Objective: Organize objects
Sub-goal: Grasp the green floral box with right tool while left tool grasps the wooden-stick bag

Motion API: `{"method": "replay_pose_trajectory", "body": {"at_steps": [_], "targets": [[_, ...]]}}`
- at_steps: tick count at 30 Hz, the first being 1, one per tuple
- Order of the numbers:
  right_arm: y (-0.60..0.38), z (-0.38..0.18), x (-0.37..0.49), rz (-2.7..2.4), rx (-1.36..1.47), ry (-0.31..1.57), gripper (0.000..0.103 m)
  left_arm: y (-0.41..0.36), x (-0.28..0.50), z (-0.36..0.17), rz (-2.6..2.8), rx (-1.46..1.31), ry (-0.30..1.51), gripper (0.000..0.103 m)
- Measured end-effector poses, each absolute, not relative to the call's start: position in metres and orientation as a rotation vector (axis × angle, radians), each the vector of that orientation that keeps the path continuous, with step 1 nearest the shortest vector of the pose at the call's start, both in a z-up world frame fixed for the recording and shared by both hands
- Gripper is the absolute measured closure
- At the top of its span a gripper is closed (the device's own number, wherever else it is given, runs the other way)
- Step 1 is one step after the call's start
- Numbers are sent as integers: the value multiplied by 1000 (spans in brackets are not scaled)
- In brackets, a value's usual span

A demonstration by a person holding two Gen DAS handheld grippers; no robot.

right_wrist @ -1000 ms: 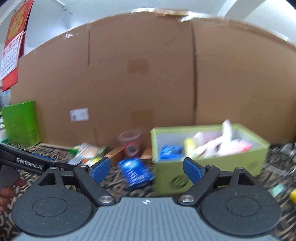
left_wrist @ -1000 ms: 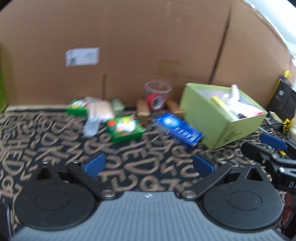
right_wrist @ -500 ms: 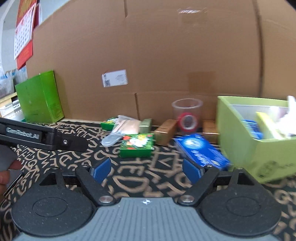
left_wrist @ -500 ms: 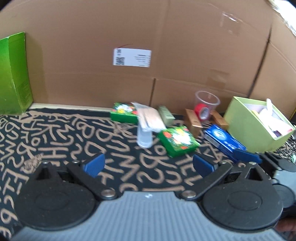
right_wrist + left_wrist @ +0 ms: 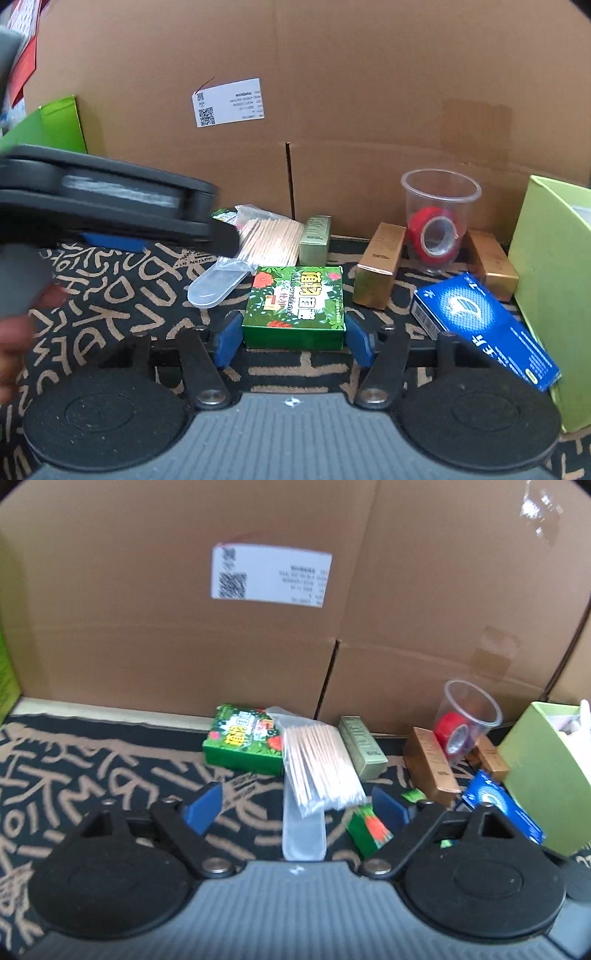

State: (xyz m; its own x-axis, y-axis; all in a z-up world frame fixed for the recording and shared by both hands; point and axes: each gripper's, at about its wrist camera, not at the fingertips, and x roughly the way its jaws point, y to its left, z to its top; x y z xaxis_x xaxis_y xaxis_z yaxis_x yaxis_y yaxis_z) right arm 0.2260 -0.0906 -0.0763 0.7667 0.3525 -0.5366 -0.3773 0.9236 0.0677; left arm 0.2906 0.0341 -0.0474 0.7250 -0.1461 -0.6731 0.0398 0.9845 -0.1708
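cardboard walls [image 5: 369,92] back a black mat [image 5: 110,295] with tan lettering. near its back edge, the right gripper [image 5: 293,338] is closing its spread jaws around a green box [image 5: 297,306], pads just beside its sides, contact unclear. the left gripper [image 5: 295,806] is closing too, jaws wide around a clear toothpick bag [image 5: 317,764], not gripping it.

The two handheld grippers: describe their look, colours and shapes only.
Both are alike. The left gripper and right gripper each have two blue finger pads on black linkage arms with silver pivot screws, two round black discs and a ribbed grey body. No cables or sleeves show.
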Motion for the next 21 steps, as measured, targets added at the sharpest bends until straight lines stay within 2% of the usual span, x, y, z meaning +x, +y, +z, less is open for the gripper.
{"method": "replay_pose_trajectory", "body": {"at_steps": [1,3,4,5,7,9,10,13,21], "targets": [[-92,-76,223,396,-58,573,39,33,296,-50,-98,-148,758,18],[-98,-76,213,402,-75,571,39,30,307,-56,-94,-149,772,26],[-102,-76,208,410,-71,572,39,29,312,-59,-99,-147,785,40],[-106,-76,202,418,-65,574,39,27,316,-62,-107,-144,803,59],[-112,-76,193,425,-59,574,39,25,316,-62,-120,-145,804,73],[-117,-76,183,429,-56,575,39,22,309,-58,-124,-127,793,79],[-120,-76,179,429,-55,576,39,23,304,-55,-132,-118,784,86],[-126,-75,165,437,-50,582,39,26,280,-46,-188,-131,789,91],[-158,-72,114,462,-23,607,39,46,175,-37,-336,-209,879,92]]}}
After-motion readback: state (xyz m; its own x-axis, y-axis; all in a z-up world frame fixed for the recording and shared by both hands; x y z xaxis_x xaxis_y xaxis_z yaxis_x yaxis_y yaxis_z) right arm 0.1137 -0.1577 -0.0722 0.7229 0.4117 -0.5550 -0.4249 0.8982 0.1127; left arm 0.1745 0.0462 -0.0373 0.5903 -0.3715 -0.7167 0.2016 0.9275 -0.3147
